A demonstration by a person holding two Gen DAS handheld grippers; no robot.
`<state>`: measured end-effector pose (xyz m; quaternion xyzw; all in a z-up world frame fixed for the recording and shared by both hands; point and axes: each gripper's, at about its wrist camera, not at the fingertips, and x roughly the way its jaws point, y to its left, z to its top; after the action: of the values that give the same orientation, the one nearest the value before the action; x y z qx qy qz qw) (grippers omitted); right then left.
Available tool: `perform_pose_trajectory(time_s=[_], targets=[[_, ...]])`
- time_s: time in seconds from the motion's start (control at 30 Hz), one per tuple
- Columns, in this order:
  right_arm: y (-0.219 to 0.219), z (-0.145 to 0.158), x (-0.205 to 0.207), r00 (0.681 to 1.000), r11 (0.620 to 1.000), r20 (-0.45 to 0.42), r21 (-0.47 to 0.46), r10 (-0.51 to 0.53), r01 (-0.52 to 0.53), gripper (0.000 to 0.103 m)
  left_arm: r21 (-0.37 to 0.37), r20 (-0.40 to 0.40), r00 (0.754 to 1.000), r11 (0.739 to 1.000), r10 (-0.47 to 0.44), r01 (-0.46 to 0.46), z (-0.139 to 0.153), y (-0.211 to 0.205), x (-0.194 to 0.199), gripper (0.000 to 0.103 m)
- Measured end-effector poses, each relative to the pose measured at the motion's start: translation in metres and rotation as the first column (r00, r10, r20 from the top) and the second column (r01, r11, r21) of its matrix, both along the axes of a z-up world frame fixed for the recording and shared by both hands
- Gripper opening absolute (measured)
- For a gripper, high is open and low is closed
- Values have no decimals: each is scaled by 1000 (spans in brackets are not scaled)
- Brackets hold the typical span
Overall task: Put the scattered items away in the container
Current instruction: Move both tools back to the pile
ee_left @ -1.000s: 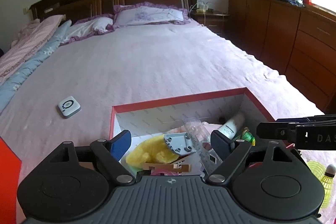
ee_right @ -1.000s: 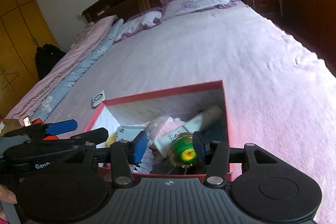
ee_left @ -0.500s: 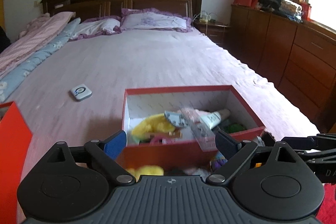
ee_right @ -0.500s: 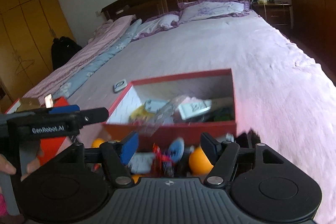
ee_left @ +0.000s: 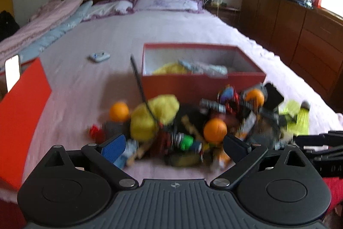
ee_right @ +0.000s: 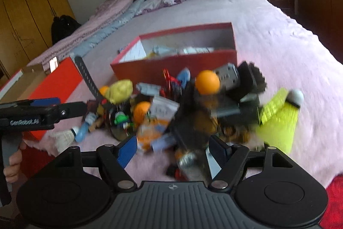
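Bed (ee_left: 171,31): red box (ee_left: 203,83), part-filled, behind toy pile (ee_left: 193,121) awaiting sorting. Left hand-held gripper (ee_left: 173,146) and right hand-held gripper (ee_right: 174,148): jaws just widened, empty, poised to pick.

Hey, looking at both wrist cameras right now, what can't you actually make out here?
- Pile of small items, both views: motion blur; only orange balls and a yellow shuttlecock read clearly.
- Red box contents, both views: near wall hides most.
- Right gripper, right wrist view: blurred items overlap its fingers; contact unclear.
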<state>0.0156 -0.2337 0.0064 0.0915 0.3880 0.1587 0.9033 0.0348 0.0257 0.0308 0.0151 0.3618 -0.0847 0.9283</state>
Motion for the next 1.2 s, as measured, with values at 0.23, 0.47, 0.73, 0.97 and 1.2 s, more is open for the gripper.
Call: perform_pose_trajectory(time_s=[0.23,0.47,0.73,0.97,1.2], targets=[[10,-13,-14,999,1000,-34,-13,28,-29,76,25,-64,998,1000,-9,10,-23,9,-24,98],[21,-21,-21,995,997,-63,-10,71,-72,76,40,-78,997,999,16,-13,-31,19,-37,98],[29,-24,-22,993,996,-74,-18,90,-92,76,28,-92,995,999,39,-37,-37,29,-42,98],[48,-19,-9,992,989,-18,-77,126,-127,76,20,-100,993,998,61,-59,-41,35,-42,98],[72,-15,17,988,984,-4,-89,154,-154,76,25,-98,990,994,104,-102,-39,48,-44,98]])
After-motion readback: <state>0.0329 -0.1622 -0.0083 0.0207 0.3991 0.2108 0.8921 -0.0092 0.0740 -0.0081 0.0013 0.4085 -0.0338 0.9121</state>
